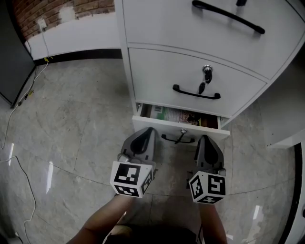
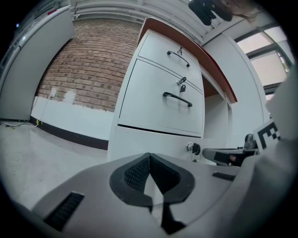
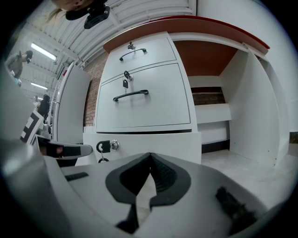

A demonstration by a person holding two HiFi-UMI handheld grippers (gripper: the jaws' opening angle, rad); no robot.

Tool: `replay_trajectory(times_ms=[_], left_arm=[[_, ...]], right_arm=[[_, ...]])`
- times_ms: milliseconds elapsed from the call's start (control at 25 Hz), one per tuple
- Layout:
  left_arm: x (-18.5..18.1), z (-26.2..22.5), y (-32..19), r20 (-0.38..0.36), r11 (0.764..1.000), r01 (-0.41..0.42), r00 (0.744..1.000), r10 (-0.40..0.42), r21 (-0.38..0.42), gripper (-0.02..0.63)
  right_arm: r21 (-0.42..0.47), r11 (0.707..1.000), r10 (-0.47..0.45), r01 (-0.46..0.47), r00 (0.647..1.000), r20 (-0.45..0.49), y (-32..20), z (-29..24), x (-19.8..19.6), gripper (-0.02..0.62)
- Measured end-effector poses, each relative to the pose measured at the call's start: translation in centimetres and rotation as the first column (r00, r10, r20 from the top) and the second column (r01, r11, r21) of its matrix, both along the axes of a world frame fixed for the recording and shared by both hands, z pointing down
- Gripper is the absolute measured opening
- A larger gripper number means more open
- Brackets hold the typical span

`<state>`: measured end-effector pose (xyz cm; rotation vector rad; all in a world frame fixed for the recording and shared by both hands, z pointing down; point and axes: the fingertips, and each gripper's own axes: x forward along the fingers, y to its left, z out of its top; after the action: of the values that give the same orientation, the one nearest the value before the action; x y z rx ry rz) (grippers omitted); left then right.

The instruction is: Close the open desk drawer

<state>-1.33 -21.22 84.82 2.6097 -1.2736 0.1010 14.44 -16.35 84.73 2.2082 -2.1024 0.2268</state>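
Head view, looking steeply down: glossy grey stone-tile floor (image 1: 71, 119), a brick wall (image 1: 47, 12) with a white lower band at the top left, and a thin cable (image 1: 19, 167) trailing along the left edge. Up against the white table (image 1: 143, 28) with its stack of drawers, the bottom drawer (image 1: 152, 126) sits pulled partway out just above the floor. Printed papers (image 1: 178, 116) show inside, and a key (image 1: 183, 132) hangs in its lock above the black handle (image 1: 177, 139). The middle drawer (image 1: 157, 81) above it is flush and has a key of its own.

Left tool (image 1: 147, 132) points at the left part of that drawer front, with its jaws fully together and nothing between them. Right tool (image 1: 206, 140) is just beside it, aimed at the right part past the handle, its jaws likewise pressed together and empty. Both gripper views show the white drawer front close ahead of the tips, but I cannot tell whether either tip is touching it. A marker cube (image 1: 131, 178) sits on the back of each tool.
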Motion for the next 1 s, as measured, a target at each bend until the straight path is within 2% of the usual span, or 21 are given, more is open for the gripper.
replay_trajectory(times_ms=[320,520,1000], left_arm=[[0.5,0.0,-1.6,0.009,1.000,-0.003,1.000,0.003,0.000,0.009],[0.9,0.2,-2.8,0.009,1.000,0.004,1.000,-0.004,-0.009,0.009],[1.7,-0.1,-4.3,-0.006,1.000,-0.003,1.000,0.003,0.009,0.009]], right_arm=[[-0.005,1.000,0.003,-0.003,1.000,0.013,-1.6,0.0,0.6,0.008],[-0.016,1.000,-0.004,0.005,0.998,0.055,-2.9,0.1,1.0,0.006],[0.001,1.000,0.016,-0.016,1.000,0.013,-4.6,-0.1,1.9,0.008]])
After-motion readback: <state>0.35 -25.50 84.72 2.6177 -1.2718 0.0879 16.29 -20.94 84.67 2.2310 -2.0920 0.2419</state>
